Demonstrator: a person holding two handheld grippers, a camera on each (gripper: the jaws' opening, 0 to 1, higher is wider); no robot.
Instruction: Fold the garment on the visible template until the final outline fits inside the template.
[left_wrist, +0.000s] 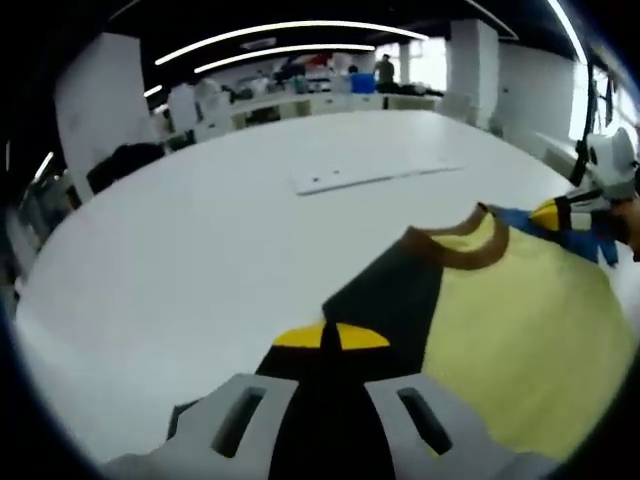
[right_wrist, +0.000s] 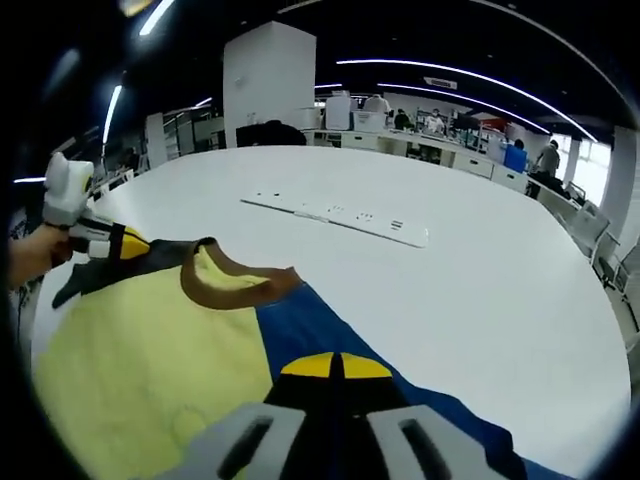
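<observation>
A yellow shirt (left_wrist: 520, 330) (right_wrist: 130, 370) with a brown collar (left_wrist: 465, 245) (right_wrist: 235, 285) lies spread on the white table (left_wrist: 180, 270) (right_wrist: 480, 290). Its black shoulder (left_wrist: 390, 290) runs up from between my left gripper's (left_wrist: 330, 337) yellow-tipped jaws, which are shut on it. My right gripper (right_wrist: 335, 366) is shut on the blue shoulder (right_wrist: 330, 335). The right gripper (left_wrist: 560, 212) also enters the left gripper view at the far right, pinching blue cloth. In the right gripper view the left gripper (right_wrist: 108, 243) sits at the far left, on the black cloth, held by a hand (right_wrist: 30, 255).
A long white strip (left_wrist: 370, 175) (right_wrist: 340, 215) with small sockets lies flat in the table beyond the collar. Desks, chairs and people stand far behind the table. A white pillar (right_wrist: 275, 80) rises at the back.
</observation>
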